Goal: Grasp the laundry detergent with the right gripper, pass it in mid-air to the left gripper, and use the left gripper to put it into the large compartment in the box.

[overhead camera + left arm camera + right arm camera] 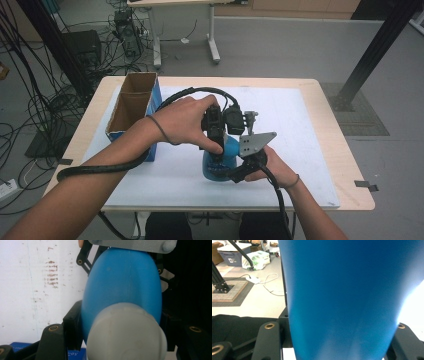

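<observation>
A blue bottle (227, 151) with a pale grey cap (126, 336) is held over the white mat (305, 150) near the table's front middle. My left gripper (215, 142) comes down on it from above, and in the left gripper view its jaws press both sides of the bottle (122, 290) close to the cap. My right gripper (243, 167), under its grey three-cornered plate (256, 143), is shut on the bottle from the right. In the right gripper view the blue body (342, 295) sits clamped between both jaws.
An open cardboard box (131, 107) with a blue side stands at the mat's left edge. The wooden table edge (350, 165) runs to the right. Cables and a black frame post (372, 55) are on the floor beyond the table.
</observation>
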### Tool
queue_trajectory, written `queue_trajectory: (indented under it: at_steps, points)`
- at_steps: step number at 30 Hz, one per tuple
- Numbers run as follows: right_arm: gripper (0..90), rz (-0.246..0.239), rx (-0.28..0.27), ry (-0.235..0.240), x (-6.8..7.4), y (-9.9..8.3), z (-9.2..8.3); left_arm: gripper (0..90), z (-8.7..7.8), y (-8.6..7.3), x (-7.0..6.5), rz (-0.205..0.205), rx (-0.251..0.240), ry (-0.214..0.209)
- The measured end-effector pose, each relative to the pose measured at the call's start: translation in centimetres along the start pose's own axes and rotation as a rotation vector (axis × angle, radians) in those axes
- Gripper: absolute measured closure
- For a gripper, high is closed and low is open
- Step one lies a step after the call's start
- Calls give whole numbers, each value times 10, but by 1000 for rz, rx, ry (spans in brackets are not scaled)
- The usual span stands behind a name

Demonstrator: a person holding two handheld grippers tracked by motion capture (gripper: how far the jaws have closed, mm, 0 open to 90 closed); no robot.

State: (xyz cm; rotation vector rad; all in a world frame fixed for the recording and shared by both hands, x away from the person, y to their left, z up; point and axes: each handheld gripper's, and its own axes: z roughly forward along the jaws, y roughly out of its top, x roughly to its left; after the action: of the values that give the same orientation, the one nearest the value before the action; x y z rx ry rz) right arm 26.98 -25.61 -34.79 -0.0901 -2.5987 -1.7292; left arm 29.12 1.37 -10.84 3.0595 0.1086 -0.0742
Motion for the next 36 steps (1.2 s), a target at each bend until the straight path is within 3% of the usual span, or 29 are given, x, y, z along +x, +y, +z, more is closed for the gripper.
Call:
queue_trajectory:
  at_steps: [36]
  points:
    - [418,3,-12,-1,-1,-4,2,372,1,-1,-1,-4,-2,7]
